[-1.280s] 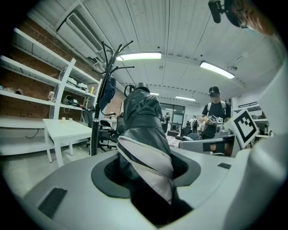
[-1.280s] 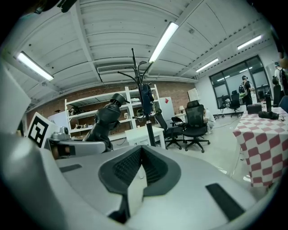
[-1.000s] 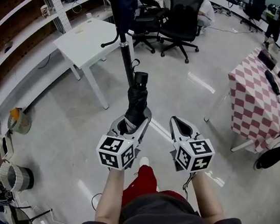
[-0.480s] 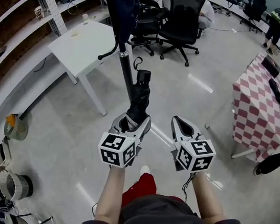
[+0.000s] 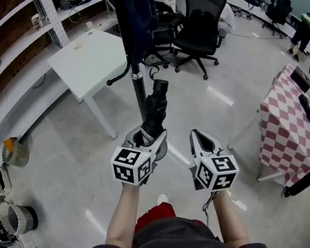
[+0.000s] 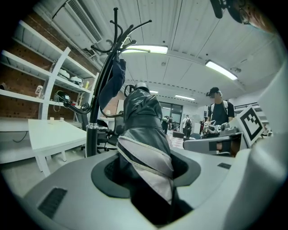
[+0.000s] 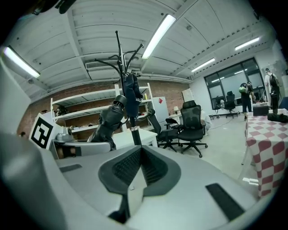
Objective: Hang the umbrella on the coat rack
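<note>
- Just short of the coat rack [image 5: 138, 91], the folded umbrella [image 5: 154, 112] sits clamped in my left gripper [image 5: 145, 138], its long axis angled up and forward at the pole.
- My right gripper [image 5: 202, 141], with its jaws pressed together on nothing, is beside it and looks farther from the rack.
- Only the gripper views show the top hooks [image 6: 120, 32]; the head view crops them.

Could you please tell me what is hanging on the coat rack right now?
A dark garment hangs on the rack, covering its upper pole. The umbrella is in the left gripper's jaws.
</note>
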Tool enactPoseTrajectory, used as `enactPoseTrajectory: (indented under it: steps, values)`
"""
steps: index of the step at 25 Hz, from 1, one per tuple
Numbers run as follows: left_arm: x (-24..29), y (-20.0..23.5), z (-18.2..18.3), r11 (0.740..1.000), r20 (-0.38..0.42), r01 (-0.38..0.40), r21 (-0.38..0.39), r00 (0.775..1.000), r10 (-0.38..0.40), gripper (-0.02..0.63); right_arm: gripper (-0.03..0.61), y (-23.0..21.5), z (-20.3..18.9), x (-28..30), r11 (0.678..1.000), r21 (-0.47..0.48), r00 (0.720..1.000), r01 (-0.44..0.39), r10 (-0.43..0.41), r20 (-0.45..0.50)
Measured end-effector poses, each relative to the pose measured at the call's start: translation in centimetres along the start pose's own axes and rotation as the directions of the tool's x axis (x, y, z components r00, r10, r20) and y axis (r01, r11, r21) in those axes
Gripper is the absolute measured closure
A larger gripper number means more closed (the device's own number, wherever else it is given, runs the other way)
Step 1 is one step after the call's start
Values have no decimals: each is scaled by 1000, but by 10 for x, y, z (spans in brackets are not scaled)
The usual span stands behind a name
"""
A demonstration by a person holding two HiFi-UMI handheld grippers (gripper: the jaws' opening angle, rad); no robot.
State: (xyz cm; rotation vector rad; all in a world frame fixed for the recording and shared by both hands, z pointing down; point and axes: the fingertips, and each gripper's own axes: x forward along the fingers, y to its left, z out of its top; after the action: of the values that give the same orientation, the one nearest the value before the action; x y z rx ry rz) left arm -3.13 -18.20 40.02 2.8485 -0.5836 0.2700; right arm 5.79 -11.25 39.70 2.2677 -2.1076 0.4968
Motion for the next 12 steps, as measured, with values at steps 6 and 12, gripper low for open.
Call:
enactPoseTrajectory:
  steps: [6, 12]
  values:
    - [22, 18, 2, 1000, -20, 23, 15, 1000, -23, 391, 560, -8, 7, 27, 1000, 6, 1000, 19, -19, 6]
    - [35, 30, -2, 999, -45, 36, 12, 998, -36, 390, 560, -14, 5, 43, 999, 24, 999, 35, -35, 0]
